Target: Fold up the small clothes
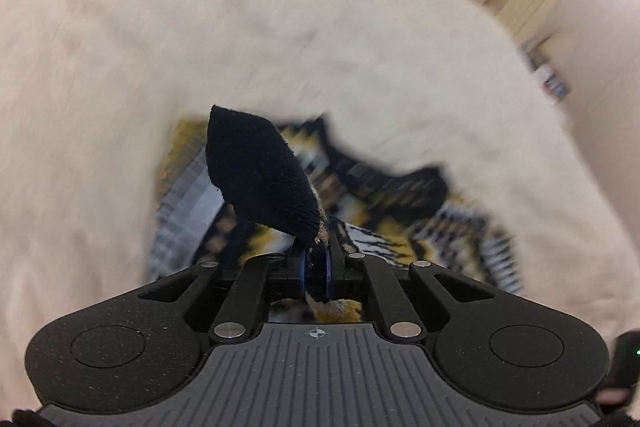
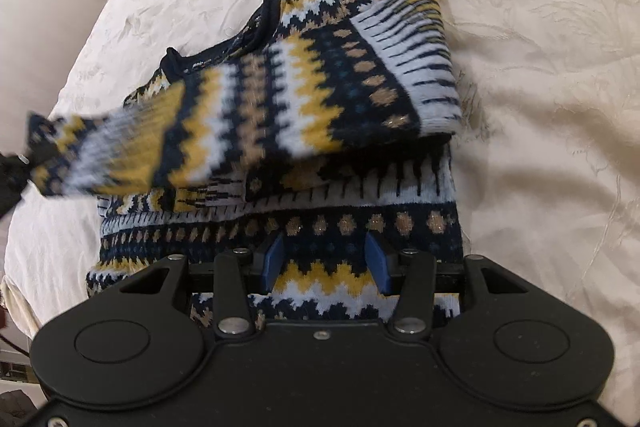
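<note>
2 grippers are in view, each doing a different job. The left gripper (image 1: 316,269) has its jaws closed tight on the dark cuff (image 1: 256,167) of a sleeve, with the cuff standing up out of the jaws. The right gripper (image 2: 324,267) hangs with its blue pads (image 2: 274,261) set wide apart and nothing between them, just above the lower body of the sweater (image 2: 320,99).

Location: the sweater, patterned in navy, yellow, white and tan, lies on a cream bedspread (image 2: 540,47). 1 sleeve (image 2: 416,39) is already folded across the chest on the far side. The other sleeve (image 2: 120,151) is lifted and blurred at the left of the right wrist view, so it appears to be in transit.

Assessment: the step in hand seems to be the second sleeve fold, and the task looks roughly half done.

Recommendations:
1. Carry the cuff low and flat across the chest, so the sleeve does not twist.
2. Lay it parallel to the first sleeve, inside the body outline.
3. Use the open right gripper to press the body down near the shoulder line, since the knit is likely to drag.
4. Release only once the cuff rests on the fabric.

Risk: the thick knit may bunch at the armpit.
</note>
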